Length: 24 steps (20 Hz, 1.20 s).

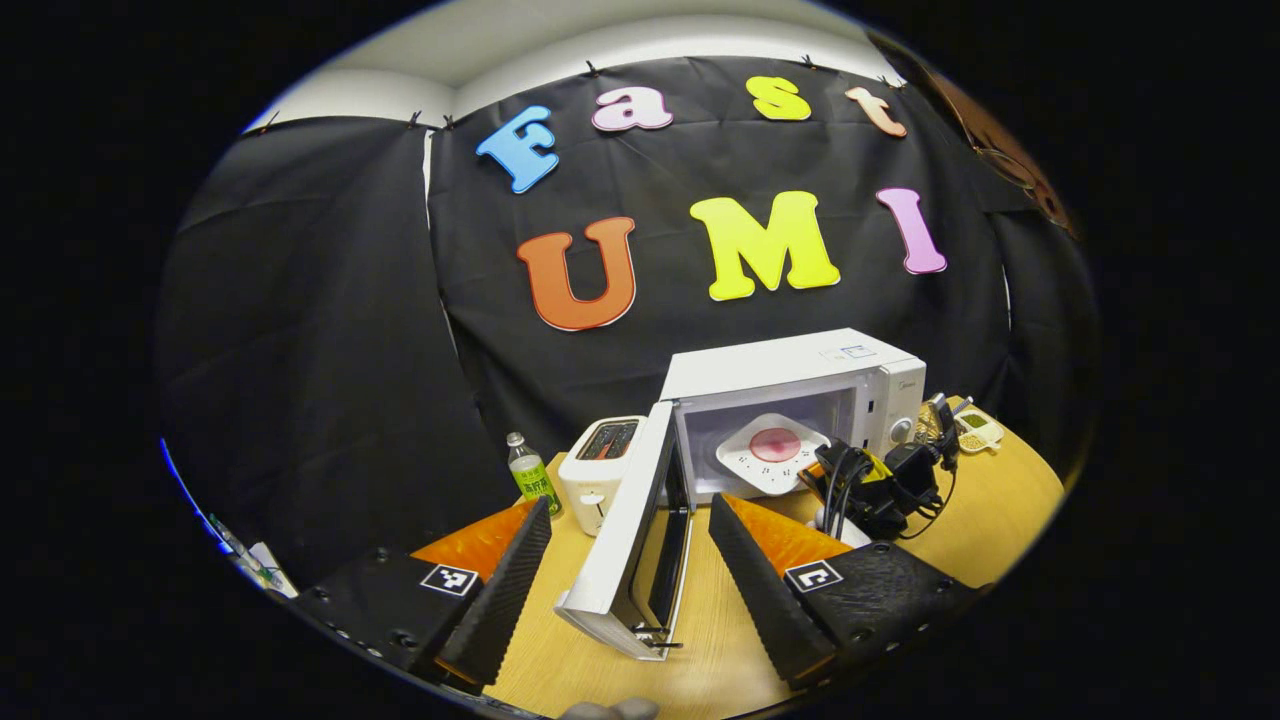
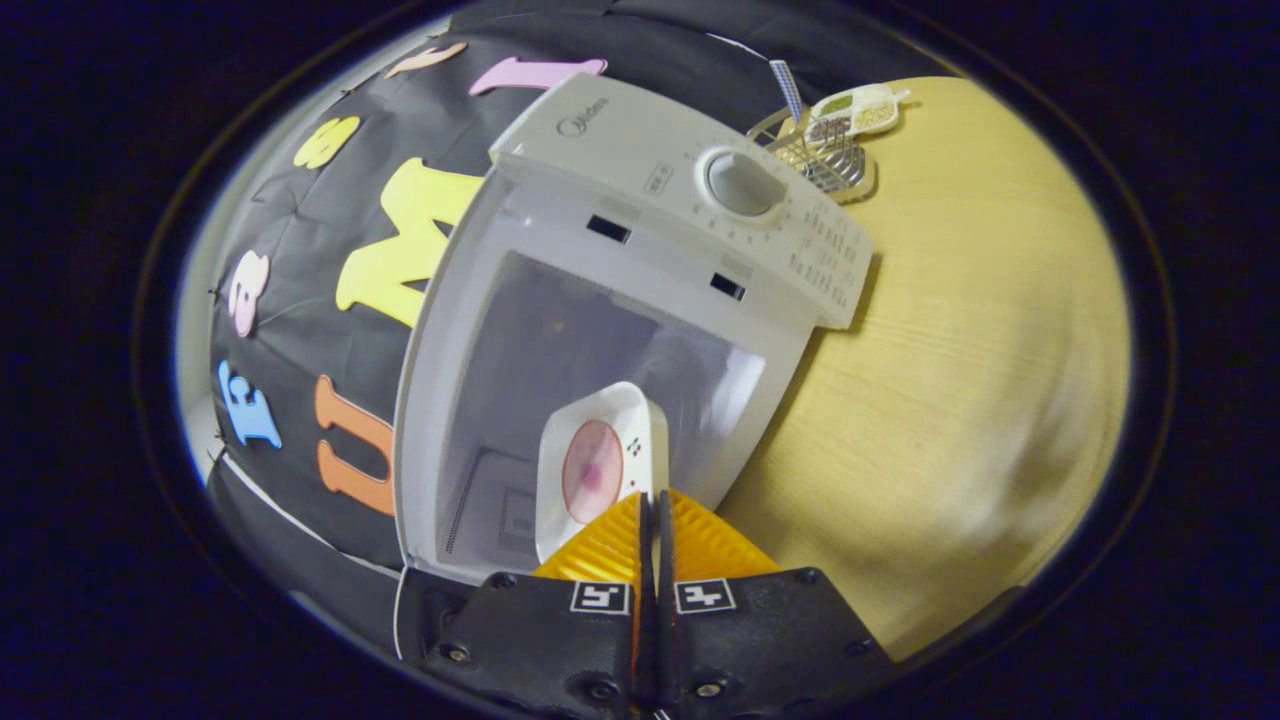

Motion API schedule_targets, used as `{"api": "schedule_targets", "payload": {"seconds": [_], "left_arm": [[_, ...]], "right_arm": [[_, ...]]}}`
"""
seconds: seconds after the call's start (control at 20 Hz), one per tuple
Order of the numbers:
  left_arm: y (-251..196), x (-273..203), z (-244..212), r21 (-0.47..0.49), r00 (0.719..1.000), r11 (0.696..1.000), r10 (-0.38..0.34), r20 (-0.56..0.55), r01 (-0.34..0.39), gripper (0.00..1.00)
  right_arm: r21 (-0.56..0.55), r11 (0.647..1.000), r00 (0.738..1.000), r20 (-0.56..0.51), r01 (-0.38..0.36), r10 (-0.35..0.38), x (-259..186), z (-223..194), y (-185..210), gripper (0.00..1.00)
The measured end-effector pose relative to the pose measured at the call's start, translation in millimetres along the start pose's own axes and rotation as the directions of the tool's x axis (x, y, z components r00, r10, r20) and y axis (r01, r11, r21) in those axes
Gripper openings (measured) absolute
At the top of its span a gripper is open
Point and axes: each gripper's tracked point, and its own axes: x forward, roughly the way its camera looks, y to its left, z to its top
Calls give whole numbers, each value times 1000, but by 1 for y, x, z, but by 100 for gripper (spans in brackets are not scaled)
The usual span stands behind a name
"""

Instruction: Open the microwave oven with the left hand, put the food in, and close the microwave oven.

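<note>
The white microwave (image 1: 800, 370) stands on the wooden table with its door (image 1: 630, 540) swung wide open toward me. A white square plate (image 1: 775, 448) with a round pink food (image 1: 775, 444) hangs at the mouth of the cavity. My right gripper (image 1: 822, 468) holds the plate by its near rim. In the right gripper view the right gripper (image 2: 651, 505) is shut on the plate (image 2: 600, 465) rim, with the cavity (image 2: 560, 370) just behind. My left gripper (image 1: 630, 503) is open, its fingers on either side of the door's free edge, apart from it.
A white toaster (image 1: 600, 465) and a green bottle (image 1: 533, 478) stand left of the microwave. A small divided dish (image 2: 855, 108) and a wire rack (image 2: 825, 155) sit beyond the control dial (image 2: 740, 180). Bare tabletop (image 2: 980, 350) stretches to the microwave's right.
</note>
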Motion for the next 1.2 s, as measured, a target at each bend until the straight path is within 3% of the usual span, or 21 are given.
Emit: {"api": "schedule_targets", "payload": {"seconds": [0.2,0.6,0.75,0.85,0.9,1.0,1.05,1.1,1.15,1.2], "left_arm": [[10,3,-17,-23,1000,1000,8,-23,-9,96],[27,-5,-31,-40,998,999,33,-45,-35,96],[28,-7,-34,-36,999,999,34,-41,-36,96],[30,-8,-33,-36,999,999,37,-35,-38,96],[30,-7,-29,-37,999,999,39,-25,-40,96],[29,-6,-19,-39,999,998,41,-7,-41,96],[28,-5,-12,-37,999,998,43,2,-43,96],[26,-6,-4,-34,999,999,34,18,-33,96],[23,-4,6,-23,999,999,23,39,-22,96],[19,-3,14,-8,998,1000,13,54,-12,96]], "right_arm": [[13,998,997,45,65,-65,36,0,-8,4],[33,999,993,110,41,-45,68,11,2,4],[77,997,994,108,2,-10,68,19,5,11],[8,1000,987,158,-2,1,54,36,9,23],[-47,999,986,163,-9,17,45,40,15,12],[-176,984,993,121,10,11,23,37,17,38],[-235,972,993,110,-6,33,10,35,22,78],[-318,948,993,105,-14,49,-3,38,29,94],[-422,907,993,97,-13,60,-17,44,32,82],[-508,861,993,96,-8,66,-32,51,36,99]]}}
